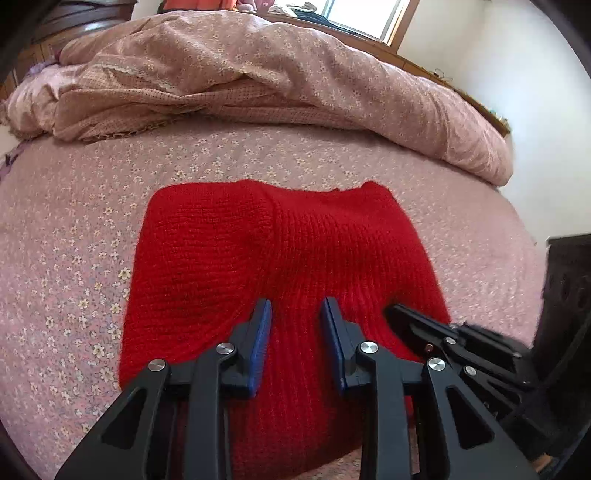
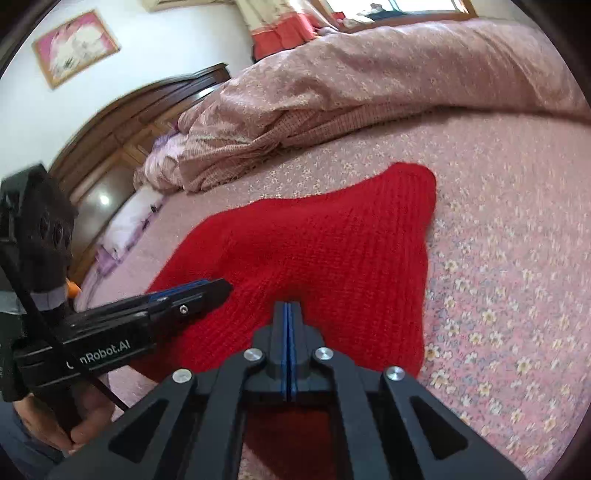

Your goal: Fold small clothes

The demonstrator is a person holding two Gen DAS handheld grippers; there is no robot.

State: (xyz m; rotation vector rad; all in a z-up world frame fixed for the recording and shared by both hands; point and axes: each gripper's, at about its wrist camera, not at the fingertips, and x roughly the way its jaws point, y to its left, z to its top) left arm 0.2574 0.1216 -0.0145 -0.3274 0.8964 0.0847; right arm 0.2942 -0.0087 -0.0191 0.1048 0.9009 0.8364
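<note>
A red knitted garment [image 1: 258, 251] lies flat, folded, on the pink flowered bed sheet [image 1: 66, 229]. In the left wrist view my left gripper [image 1: 295, 306] hovers over its near half, open, with only the knit below showing through the gap between the blue pads. The right gripper [image 1: 397, 314] reaches in from the right at the garment's near right edge. In the right wrist view the right gripper [image 2: 288, 306] is shut, pads together, over the near part of the red garment [image 2: 332, 251]; nothing shows between them. The left gripper [image 2: 221, 286] comes in from the left, held by a hand [image 2: 85, 424].
A rumpled pink flowered quilt [image 1: 258, 74] is heaped along the far side of the bed. A dark wooden headboard [image 2: 122, 122] and a pillow [image 2: 125, 225] lie at the left. Bare sheet [image 2: 498, 258] stretches to the right of the garment. A window [image 1: 362, 18] is behind.
</note>
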